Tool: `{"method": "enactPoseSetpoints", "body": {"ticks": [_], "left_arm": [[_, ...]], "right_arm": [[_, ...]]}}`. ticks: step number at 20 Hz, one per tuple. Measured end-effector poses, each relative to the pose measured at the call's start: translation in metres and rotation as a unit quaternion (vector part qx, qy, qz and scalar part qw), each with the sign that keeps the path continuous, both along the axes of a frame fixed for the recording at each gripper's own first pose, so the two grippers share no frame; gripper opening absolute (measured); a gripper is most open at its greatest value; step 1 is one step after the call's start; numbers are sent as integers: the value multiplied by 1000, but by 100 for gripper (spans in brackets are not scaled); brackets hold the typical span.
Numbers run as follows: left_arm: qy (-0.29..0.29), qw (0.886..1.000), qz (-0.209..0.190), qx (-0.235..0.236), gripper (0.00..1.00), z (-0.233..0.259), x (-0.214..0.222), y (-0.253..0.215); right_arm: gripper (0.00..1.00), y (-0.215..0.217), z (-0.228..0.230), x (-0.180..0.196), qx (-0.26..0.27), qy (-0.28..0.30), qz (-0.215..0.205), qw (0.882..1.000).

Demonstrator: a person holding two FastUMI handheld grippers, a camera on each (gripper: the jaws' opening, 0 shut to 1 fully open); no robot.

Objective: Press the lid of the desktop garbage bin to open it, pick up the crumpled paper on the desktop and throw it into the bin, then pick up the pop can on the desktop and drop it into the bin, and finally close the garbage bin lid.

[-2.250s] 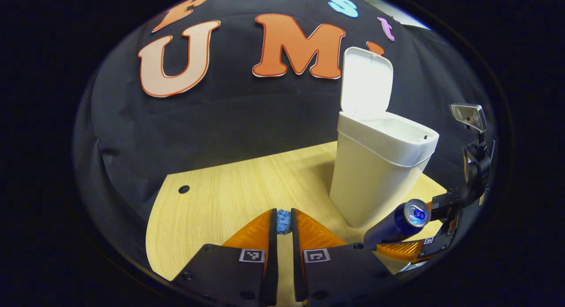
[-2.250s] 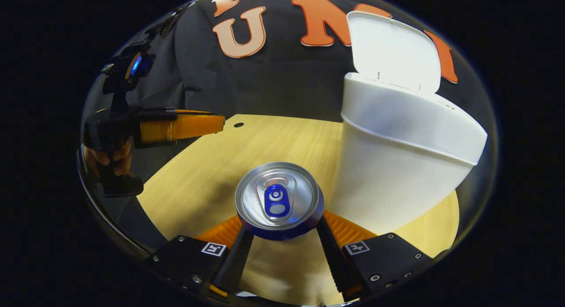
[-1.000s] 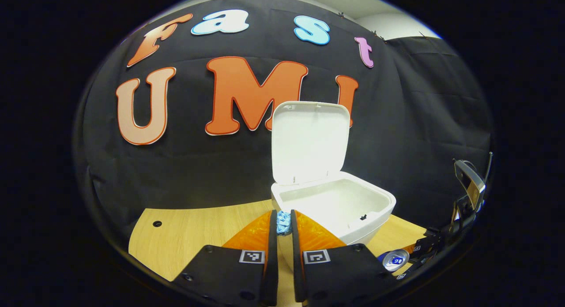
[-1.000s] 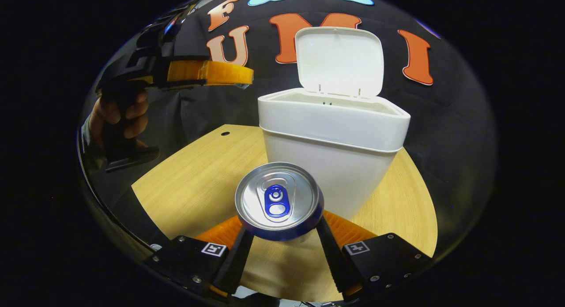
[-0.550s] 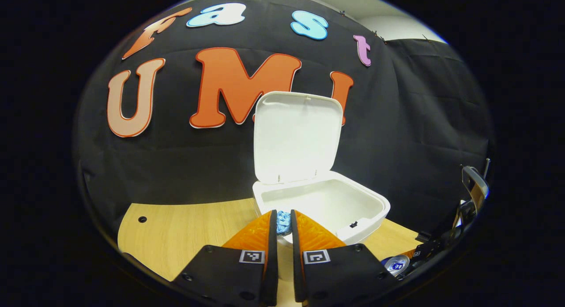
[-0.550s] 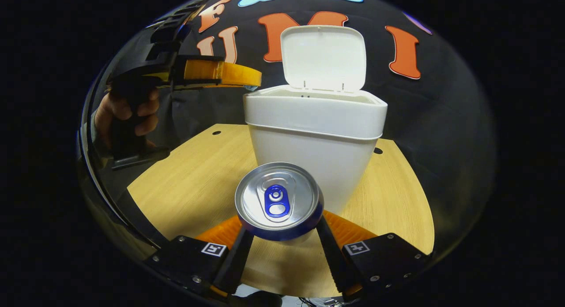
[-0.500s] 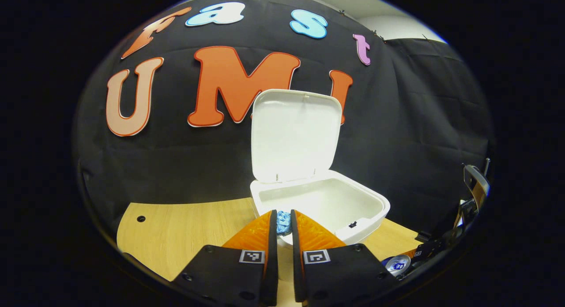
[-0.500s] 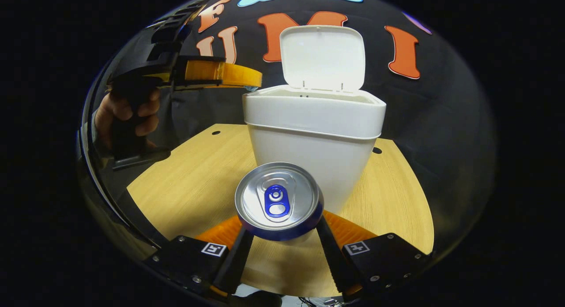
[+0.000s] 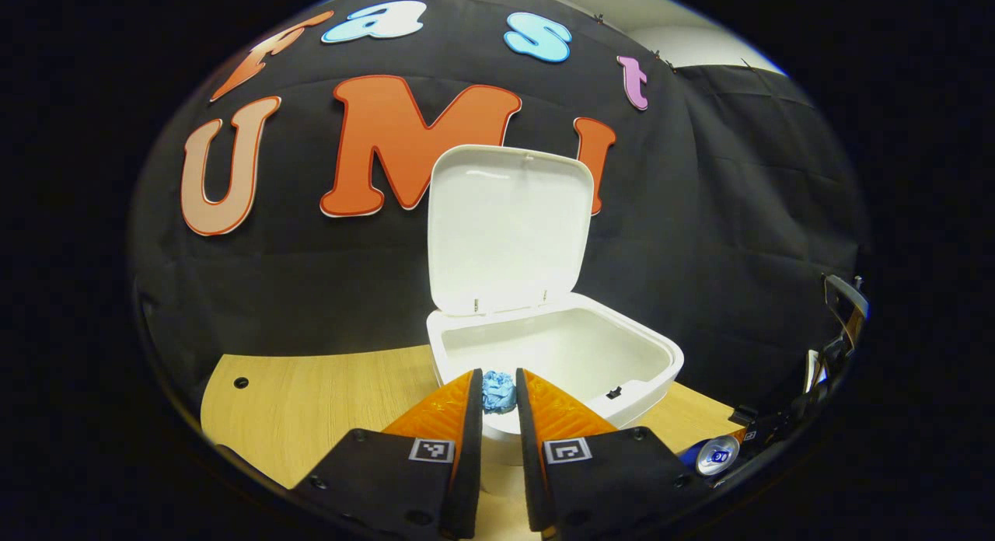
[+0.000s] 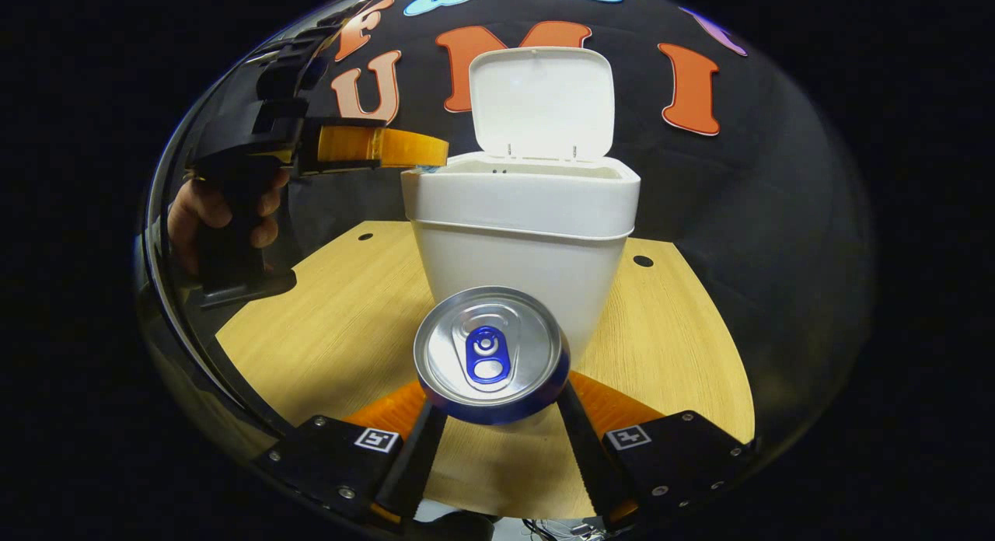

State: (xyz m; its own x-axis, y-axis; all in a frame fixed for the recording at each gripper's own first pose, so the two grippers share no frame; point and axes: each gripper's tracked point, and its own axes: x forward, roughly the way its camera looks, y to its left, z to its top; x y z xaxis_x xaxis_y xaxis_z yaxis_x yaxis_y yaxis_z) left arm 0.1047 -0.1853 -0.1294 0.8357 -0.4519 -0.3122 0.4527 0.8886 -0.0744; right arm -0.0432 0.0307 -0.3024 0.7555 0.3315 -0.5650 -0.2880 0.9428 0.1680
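The white bin (image 9: 661,362) stands on the wooden table with its lid (image 9: 505,230) upright and its inside bare. My left gripper (image 9: 498,378) is shut on a small blue crumpled paper (image 9: 498,392), held just above the bin's near rim. In the right gripper view that left gripper (image 10: 424,156) reaches over the left rim of the bin (image 10: 521,246), below the raised lid (image 10: 540,102). My right gripper (image 10: 494,393) is shut on the pop can (image 10: 488,354), whose silver top with a blue tab faces the camera, in front of the bin. The can (image 9: 717,455) also shows low at the right in the left gripper view.
The bin sits toward the back of the light wooden table (image 10: 326,315), close to the black cloth wall. Small round holes (image 10: 643,260) mark the tabletop on both sides of the bin. A hand (image 10: 225,207) grips the left gripper's handle at the left.
My left gripper rose from table height with the paper and came over the bin's near rim. The right gripper, still holding the can, swung to face the bin's front.
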Motion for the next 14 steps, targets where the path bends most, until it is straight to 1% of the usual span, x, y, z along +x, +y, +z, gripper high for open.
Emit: {"method": "enactPoseSetpoints", "body": {"ticks": [1, 3, 4, 5, 6, 7, 10, 11, 12, 14], "left_arm": [[0, 1000, -1, 2, 29, 0, 0, 1], [2, 1000, -7, 0, 31, -1, -3, -1], [1, 1000, -8, 1, 37, -1, -3, -1], [-3, 1000, -8, 2, 38, 0, -3, -1], [-5, 1000, -10, 3, 44, 1, -5, 1], [-6, 1000, -11, 5, 45, 1, -6, 1], [-15, 1000, -9, 11, 56, 4, -10, 7], [-16, 1000, -9, 10, 58, 4, -11, 9], [-13, 1000, -8, 11, 72, 3, -14, 10], [-17, 1000, 4, 14, 94, 5, -17, 18]], "right_arm": [[82, -3, 4, 2, -9, -6, 2, 1000], [82, -8, 14, 6, -23, -20, 4, 1000], [82, -9, 20, 9, -27, -27, 5, 999], [81, -10, 28, 11, -27, -34, 5, 999], [81, -11, 34, 12, -26, -41, 5, 999], [82, -14, 41, 16, -25, -48, 4, 999], [82, -17, 65, 23, -19, -71, 2, 997], [81, -16, 73, 29, -18, -78, 1, 997], [82, -16, 81, 34, -19, -84, 3, 996], [81, -17, 97, 42, -24, -104, 6, 994]]}}
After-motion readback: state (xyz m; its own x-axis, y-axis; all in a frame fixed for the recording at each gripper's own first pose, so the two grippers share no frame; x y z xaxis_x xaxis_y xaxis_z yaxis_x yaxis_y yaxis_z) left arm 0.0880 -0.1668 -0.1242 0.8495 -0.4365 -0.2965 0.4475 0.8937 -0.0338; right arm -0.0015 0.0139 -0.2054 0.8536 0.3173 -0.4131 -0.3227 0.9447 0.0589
